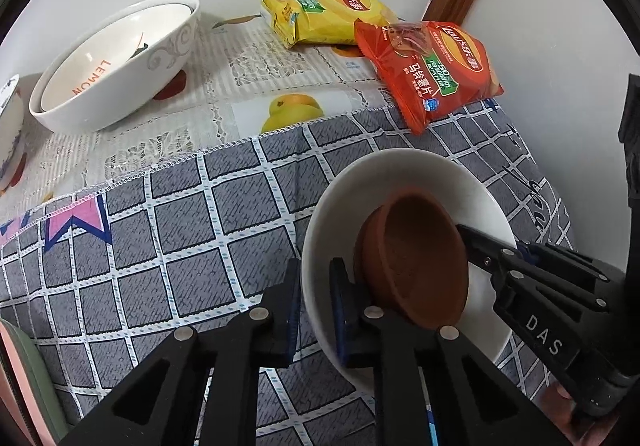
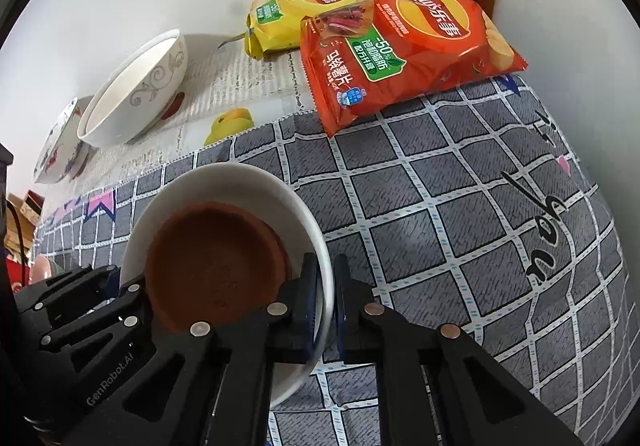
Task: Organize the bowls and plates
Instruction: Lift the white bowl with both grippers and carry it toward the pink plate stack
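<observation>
- Over the grey checked cloth (image 1: 160,230) on the counter, a white bowl (image 1: 400,181) is held tilted, with a brown clay bowl (image 1: 416,262) nested inside it.
- The left hand-held gripper (image 1: 316,310) is clamped on the white bowl's rim, one finger outside the wall and one inside.
- The right hand-held gripper (image 2: 326,306) pinches the opposite rim the same way, its jaws closed on the wall.
- Farther back, on a fruit-print cloth (image 1: 248,85), stands a large white bowl (image 1: 120,61) with a smaller bowl lettered "LEMON" (image 1: 88,77) nested in it.
- At the far left edge sits a patterned bowl (image 2: 60,149).
- Near the wall lie a yellow chip bag (image 1: 324,13) and a red chip bag (image 1: 436,69), the red one partly on the grey cloth.
</observation>
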### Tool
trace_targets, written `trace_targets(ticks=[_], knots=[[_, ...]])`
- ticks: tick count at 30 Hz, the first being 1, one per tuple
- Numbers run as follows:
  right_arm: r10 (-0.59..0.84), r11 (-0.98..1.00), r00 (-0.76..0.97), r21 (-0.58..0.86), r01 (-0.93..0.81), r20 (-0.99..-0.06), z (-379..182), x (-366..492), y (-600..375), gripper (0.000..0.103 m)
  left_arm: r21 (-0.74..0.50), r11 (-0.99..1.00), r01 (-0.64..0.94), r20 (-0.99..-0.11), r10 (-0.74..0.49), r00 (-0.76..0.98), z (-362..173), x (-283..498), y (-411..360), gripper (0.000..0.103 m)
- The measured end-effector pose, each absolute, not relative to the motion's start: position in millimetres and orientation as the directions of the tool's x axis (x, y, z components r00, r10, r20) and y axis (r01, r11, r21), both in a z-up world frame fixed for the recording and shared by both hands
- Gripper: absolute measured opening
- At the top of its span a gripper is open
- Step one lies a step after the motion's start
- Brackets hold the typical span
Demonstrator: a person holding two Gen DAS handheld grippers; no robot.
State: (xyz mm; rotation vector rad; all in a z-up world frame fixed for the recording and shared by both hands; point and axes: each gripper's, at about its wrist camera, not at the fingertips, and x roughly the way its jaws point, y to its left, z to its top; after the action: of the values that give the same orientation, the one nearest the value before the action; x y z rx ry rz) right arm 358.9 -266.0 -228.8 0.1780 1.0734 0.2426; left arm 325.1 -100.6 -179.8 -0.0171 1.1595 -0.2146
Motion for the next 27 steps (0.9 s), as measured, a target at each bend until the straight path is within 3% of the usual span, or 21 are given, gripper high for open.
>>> trace_targets(ticks=[27], knots=[[0.306,0.950,0.454,0.302,-0.083,-0.837,-230.4,358.0,-270.5,0.008,-0.096,0.984,0.151,-0.900,-0.150,0.409,-180.2,321.0,-102.2,0.012]])
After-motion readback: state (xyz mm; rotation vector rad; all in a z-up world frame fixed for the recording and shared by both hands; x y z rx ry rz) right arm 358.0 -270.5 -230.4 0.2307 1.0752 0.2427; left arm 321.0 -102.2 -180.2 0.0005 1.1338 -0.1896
